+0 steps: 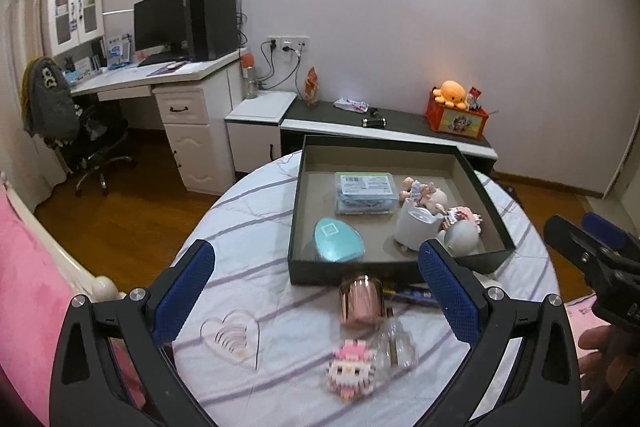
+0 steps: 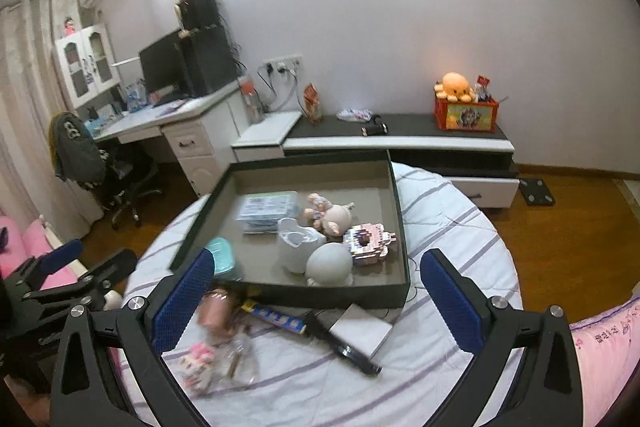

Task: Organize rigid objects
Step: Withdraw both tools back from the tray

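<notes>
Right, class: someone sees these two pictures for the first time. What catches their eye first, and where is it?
The dark open box on the round striped table draws the eye, with a white cup, a teal egg-shaped case and small toys inside. In front of it on the cloth lie a pink cup and a pink block figure. Further back, an orange plush octopus sits on a red box on the low cabinet against the wall.

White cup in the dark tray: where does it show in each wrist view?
Left wrist: white cup right of centre, near the tray's right wall.
Right wrist: white cup centre, mid-tray.
Shared landmark: teal egg-shaped case to its left.
</notes>
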`<action>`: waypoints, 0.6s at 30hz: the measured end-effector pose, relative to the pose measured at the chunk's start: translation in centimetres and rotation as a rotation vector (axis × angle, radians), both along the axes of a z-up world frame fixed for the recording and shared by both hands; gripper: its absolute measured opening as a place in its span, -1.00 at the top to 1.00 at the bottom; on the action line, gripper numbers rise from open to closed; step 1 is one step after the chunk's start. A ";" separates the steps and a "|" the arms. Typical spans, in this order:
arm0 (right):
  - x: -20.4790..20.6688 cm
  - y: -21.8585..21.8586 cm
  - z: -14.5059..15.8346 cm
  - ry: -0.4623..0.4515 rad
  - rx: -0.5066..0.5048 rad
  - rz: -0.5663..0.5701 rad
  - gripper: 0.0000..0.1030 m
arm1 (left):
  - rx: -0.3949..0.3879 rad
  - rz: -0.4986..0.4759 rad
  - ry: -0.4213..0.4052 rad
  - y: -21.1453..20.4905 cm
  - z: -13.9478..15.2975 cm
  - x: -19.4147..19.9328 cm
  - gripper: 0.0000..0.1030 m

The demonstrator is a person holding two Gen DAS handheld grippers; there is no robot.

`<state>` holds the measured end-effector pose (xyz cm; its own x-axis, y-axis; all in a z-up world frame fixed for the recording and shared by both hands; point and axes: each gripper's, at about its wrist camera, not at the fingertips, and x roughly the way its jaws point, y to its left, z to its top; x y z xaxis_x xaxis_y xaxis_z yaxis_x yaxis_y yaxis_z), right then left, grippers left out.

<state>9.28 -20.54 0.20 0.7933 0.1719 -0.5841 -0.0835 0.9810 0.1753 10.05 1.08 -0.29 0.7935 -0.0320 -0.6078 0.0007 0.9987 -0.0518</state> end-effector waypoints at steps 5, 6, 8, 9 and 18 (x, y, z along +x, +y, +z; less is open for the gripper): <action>-3.8 0.6 1.2 -0.039 -0.009 0.004 -1.00 | -0.008 0.023 -0.011 0.7 0.5 -3.5 -1.00; -4.7 0.7 1.3 -0.045 -0.010 0.004 -1.00 | -0.009 0.026 -0.009 0.8 0.6 -4.0 -1.00; -5.7 0.8 1.5 -0.050 -0.010 0.002 -1.00 | -0.026 0.028 -0.012 0.9 0.7 -5.3 -1.00; -6.4 0.9 1.5 -0.053 -0.010 0.000 -1.00 | -0.032 0.028 -0.015 1.0 0.7 -5.8 -1.00; -9.7 0.9 2.2 -0.078 -0.019 -0.003 -1.00 | -0.020 0.022 -0.027 0.4 0.6 -9.4 -1.00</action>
<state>-0.42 -19.67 2.39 0.8372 0.1592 -0.5232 -0.0934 0.9843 0.1500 0.67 1.53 0.36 0.8101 -0.0263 -0.5857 -0.0200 0.9972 -0.0724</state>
